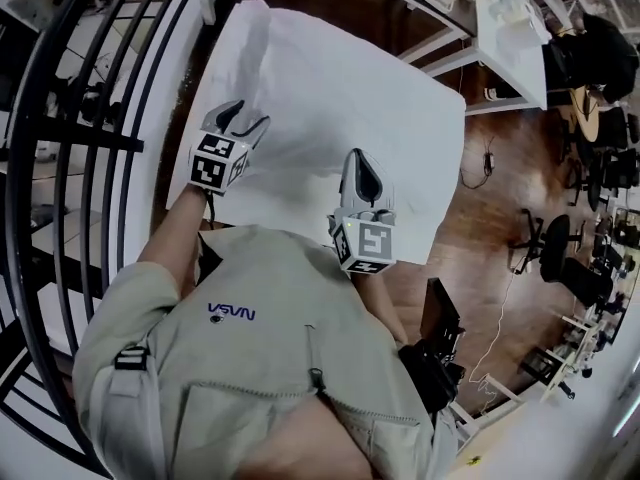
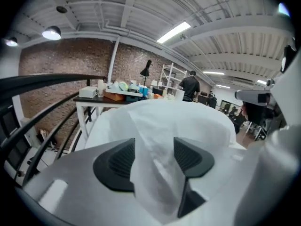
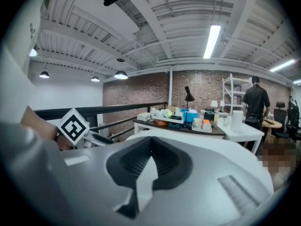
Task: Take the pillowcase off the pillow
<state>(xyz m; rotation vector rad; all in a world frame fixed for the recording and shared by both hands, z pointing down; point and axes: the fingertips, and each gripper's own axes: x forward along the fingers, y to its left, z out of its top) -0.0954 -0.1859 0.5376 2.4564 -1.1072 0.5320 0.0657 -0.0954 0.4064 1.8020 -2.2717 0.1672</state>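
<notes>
Brown wooden floor (image 1: 500,198), a pale cable (image 1: 497,320) and black office chairs (image 1: 553,240) on it; white pillowcase (image 1: 340,108) hiding whatever bears it; beyond, a dark-topped counter (image 3: 186,130), blue box (image 3: 191,116) and small containers crowded on top

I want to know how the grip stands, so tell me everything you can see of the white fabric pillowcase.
The white fabric pillowcase is thin, faintly wrinkled cloth. It looks filled and puffy, a large, roughly square shape spread out ahead of both grippers. A loose fold of it stands between the parted jaws of the left gripper, not pinched. The right gripper sits at its near edge, jaws shut on the cloth.
</notes>
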